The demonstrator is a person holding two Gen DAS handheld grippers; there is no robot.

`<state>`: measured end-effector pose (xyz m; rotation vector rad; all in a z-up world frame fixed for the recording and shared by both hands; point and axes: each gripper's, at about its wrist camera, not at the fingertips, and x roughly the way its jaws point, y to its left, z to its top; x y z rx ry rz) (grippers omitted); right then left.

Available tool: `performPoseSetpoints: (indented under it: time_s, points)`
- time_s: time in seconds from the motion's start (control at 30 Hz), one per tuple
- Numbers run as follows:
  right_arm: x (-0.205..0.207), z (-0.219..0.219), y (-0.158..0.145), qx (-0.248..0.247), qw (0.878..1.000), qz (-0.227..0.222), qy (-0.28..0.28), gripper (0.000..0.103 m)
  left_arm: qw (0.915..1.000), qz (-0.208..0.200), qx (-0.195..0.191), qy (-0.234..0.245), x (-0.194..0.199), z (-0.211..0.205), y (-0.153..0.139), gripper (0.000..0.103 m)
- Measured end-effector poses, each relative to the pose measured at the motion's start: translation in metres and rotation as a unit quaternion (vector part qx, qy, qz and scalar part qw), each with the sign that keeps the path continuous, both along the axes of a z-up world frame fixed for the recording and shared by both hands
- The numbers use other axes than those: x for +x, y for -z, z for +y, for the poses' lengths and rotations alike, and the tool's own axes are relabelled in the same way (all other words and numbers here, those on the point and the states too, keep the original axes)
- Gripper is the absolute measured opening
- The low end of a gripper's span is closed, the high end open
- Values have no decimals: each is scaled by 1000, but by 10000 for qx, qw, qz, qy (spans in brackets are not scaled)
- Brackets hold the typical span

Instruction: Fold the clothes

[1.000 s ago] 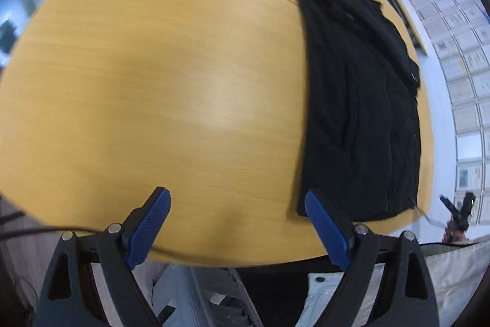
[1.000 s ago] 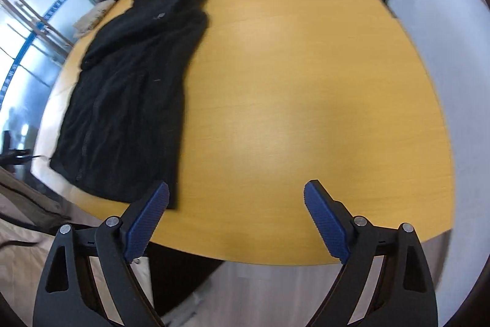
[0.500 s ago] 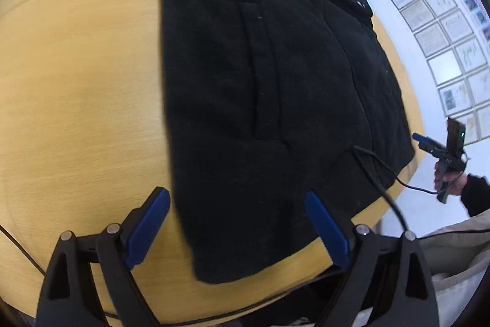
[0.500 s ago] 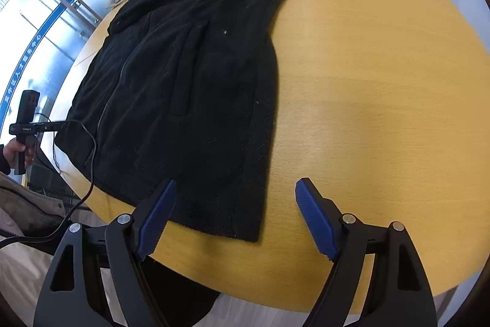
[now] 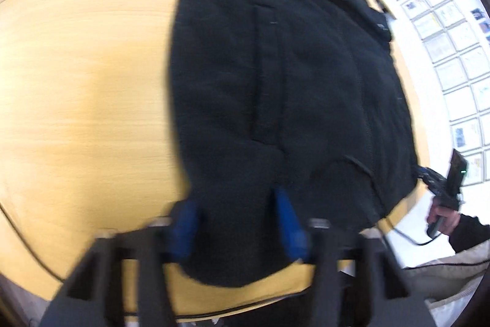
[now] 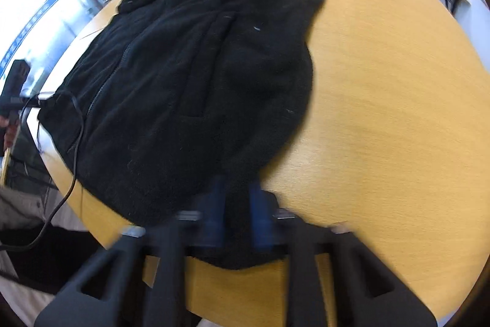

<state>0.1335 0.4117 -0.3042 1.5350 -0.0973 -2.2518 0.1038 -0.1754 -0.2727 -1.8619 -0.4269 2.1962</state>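
Note:
A black fleece jacket [image 5: 291, 88] lies flat on a round wooden table [image 5: 85, 88], collar at the far end and hem at the near edge. My left gripper [image 5: 235, 222] is closing on the hem near its left corner, with fabric between the blue pads. In the right wrist view the same jacket [image 6: 196, 75] fills the left half of the table [image 6: 382, 100]. My right gripper [image 6: 237, 213] is nearly shut on the hem at its right corner, with fabric pinched between the pads. Both views are motion-blurred.
A black cable [image 6: 76, 124] trails over the jacket's near left part and off the table edge. A person's hand holds a black device [image 5: 450, 183] beyond the table's right side. Framed papers cover the wall [image 5: 453, 20] there.
Both grippers have moved forward onto the jacket's hem and their jaws have narrowed from wide open to gripping the fabric. The jacket now fills much more of each view.

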Motion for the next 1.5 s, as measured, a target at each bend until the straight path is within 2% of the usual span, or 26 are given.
performPoseSetpoints:
  time_s: [0.17,0.27,0.33,0.47,0.67,0.87,0.93,1.07,1.2,1.33,1.5]
  points:
    - [-6,-1,-4,-446,9977,-489,-143,9,9993,-235,193,-228,9,-7,-8,22]
    - [4,-4,-30,-841,9946,-454,-403,8,9979,-378,409,-340,28,-19,-24,14]
    - [10,-7,-52,-1028,9925,-382,-534,8,9964,-474,572,-410,42,-28,-37,13]
    - [4,-12,-89,-1359,9886,-74,-644,8,9908,-493,1102,-616,62,-35,-80,12]
    - [-50,-23,-146,-2141,9724,763,-536,7,9742,-269,1862,-1243,40,-36,-127,11]
    - [-118,-36,-187,-2587,9544,1379,-570,7,9484,204,2696,-1656,-10,-58,-170,11]
    - [-143,-40,-199,-2679,9489,1577,-553,7,9427,383,2863,-1672,-31,-68,-186,11]
    - [-190,-46,-210,-2710,9447,1784,-469,7,9340,739,3104,-1606,-97,-66,-200,11]
    - [-249,-47,-209,-2585,9479,1831,-335,7,9261,980,3265,-1618,-177,-65,-207,11]
    - [-320,-38,-192,-2444,9550,1677,76,7,9209,1008,3360,-1697,-251,-83,-192,11]
    - [-395,-10,-151,-2504,9570,1259,750,7,9177,803,3326,-2019,-347,-98,-130,11]
